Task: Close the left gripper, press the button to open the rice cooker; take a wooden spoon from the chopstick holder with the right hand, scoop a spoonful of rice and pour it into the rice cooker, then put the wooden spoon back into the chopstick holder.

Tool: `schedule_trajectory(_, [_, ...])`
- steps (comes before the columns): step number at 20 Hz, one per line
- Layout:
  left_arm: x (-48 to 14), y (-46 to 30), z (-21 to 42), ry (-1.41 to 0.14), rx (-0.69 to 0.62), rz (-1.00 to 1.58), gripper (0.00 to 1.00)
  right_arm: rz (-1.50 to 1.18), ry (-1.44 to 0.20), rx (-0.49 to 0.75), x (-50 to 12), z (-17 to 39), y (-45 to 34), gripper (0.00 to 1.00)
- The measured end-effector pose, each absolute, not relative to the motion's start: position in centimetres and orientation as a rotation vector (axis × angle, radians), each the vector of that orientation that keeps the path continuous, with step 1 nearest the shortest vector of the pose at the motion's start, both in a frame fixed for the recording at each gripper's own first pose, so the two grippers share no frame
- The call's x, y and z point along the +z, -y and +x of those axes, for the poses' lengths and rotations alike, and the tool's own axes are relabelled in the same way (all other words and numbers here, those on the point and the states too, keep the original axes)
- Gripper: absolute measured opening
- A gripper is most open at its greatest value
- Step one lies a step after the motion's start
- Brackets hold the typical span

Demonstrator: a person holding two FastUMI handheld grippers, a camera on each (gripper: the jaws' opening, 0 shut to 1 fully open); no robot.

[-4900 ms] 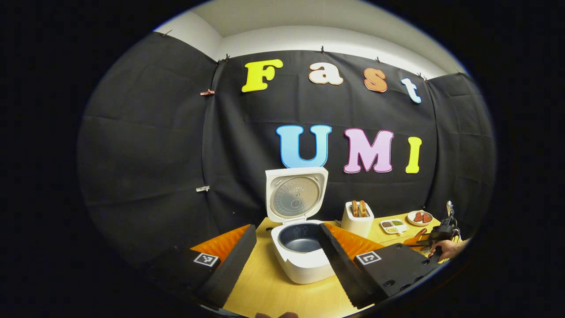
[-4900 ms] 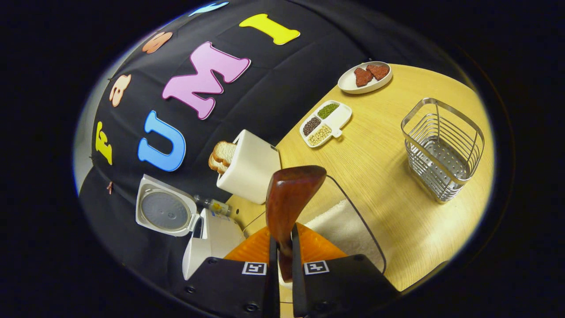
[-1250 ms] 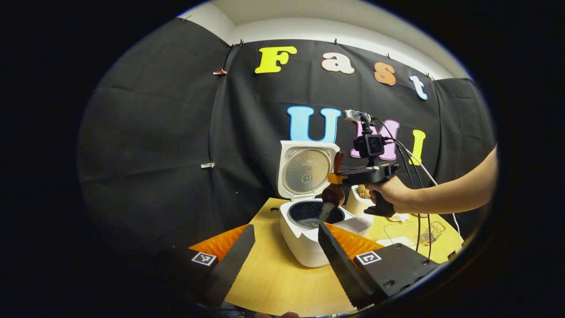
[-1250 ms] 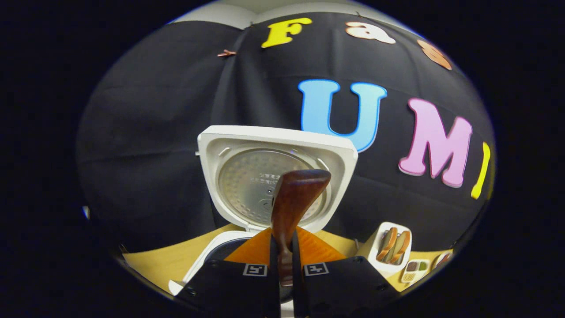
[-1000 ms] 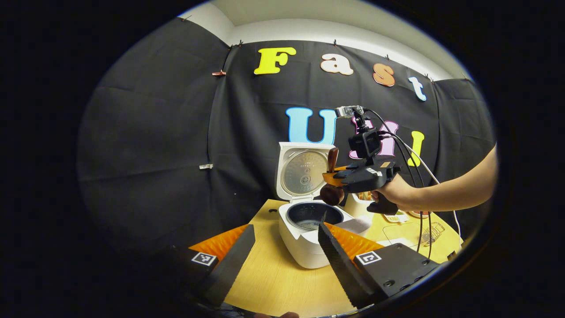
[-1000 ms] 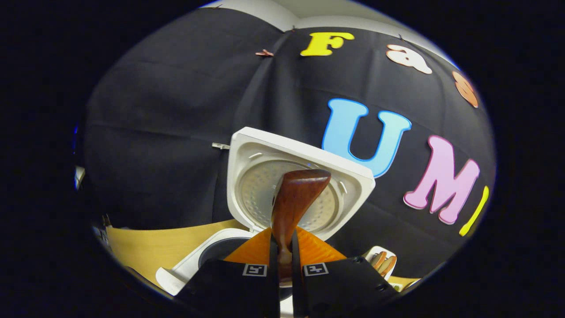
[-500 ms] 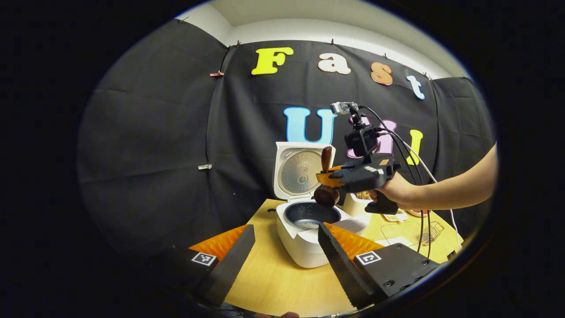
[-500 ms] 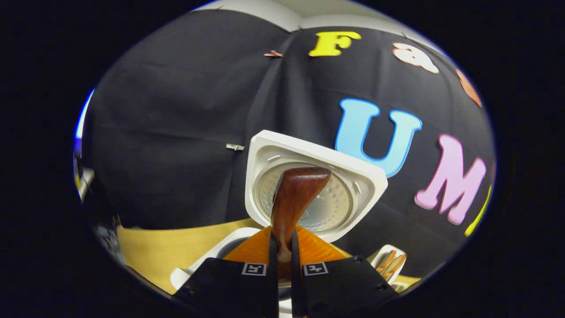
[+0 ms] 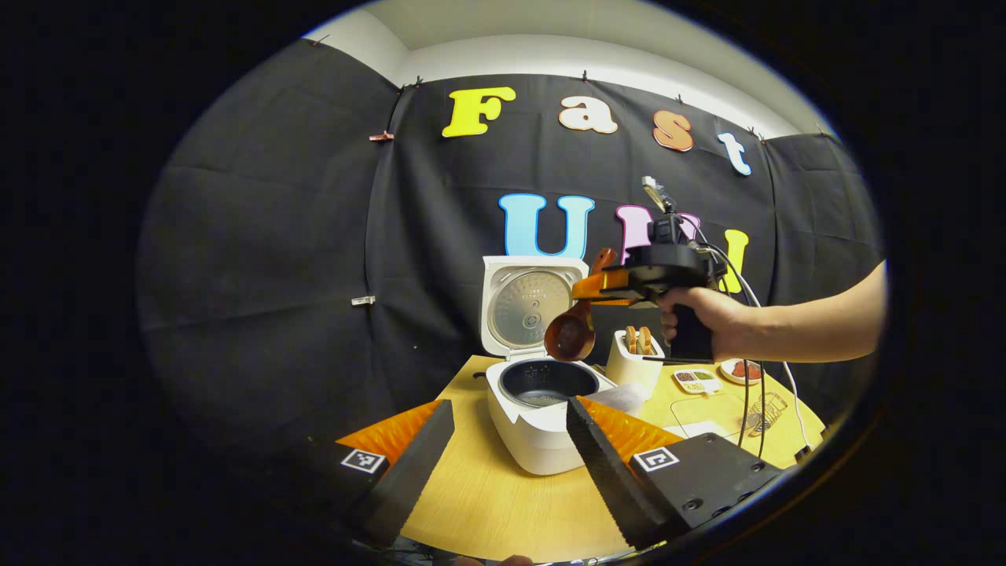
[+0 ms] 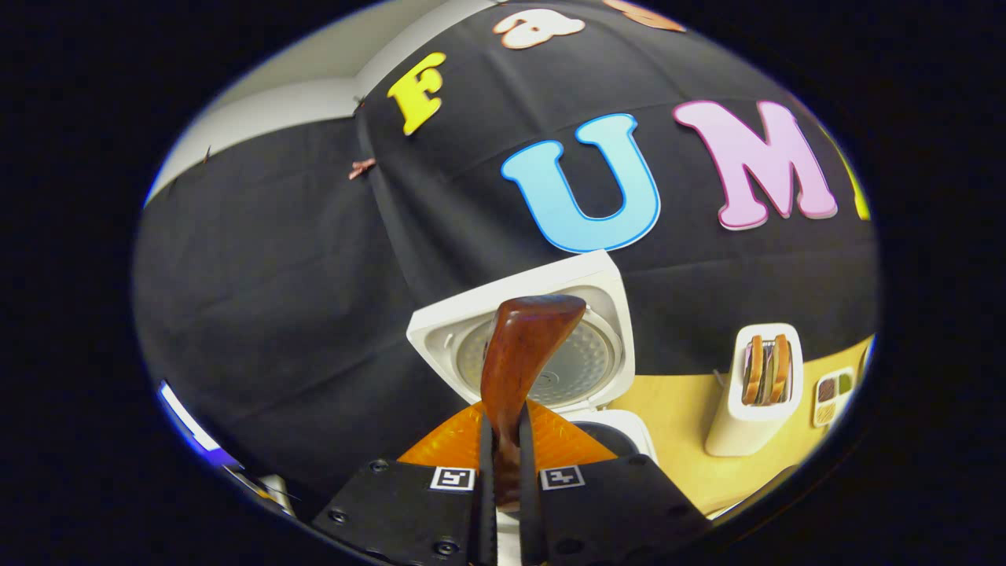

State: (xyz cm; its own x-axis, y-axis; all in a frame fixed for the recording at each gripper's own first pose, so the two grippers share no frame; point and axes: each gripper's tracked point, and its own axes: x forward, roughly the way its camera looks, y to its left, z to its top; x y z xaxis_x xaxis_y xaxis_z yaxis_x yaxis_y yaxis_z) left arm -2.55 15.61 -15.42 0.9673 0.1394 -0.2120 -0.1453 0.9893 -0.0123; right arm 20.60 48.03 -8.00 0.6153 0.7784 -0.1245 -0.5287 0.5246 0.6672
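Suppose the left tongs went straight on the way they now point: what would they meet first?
Probably the open rice cooker, which stands on the table straight ahead of the left tongs; depth is hard to judge in this fisheye view.

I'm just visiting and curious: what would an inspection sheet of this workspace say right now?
Surface: wooden table.
Job's things: rice cooker, lid up; wooden spoon above the pot; chopstick holder at the table's right end.
Clutter: toaster with bread, sectioned dish, plate.
Grippers: left gripper open, holding nothing; right gripper shut on the spoon's handle.
Cables: cables hang from the right gripper.
Surroundings: black cloth wall.
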Motion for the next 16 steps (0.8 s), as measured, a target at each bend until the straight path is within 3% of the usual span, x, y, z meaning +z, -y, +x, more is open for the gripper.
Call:
schedule_trajectory(8, [-13.5, -11.4, -1.7, -0.19, 0.078, -0.026, 0.99, 0.796, -0.362, 0.729, -4.7, 19.5, -34.0, 0.16])
schedule_trajectory(16, [-12.8, -7.0, 0.2, -0.188, 0.004, -0.028, 0.99, 0.816, -0.295, 0.444, -8.9, 18.6, -14.9, 0.16])
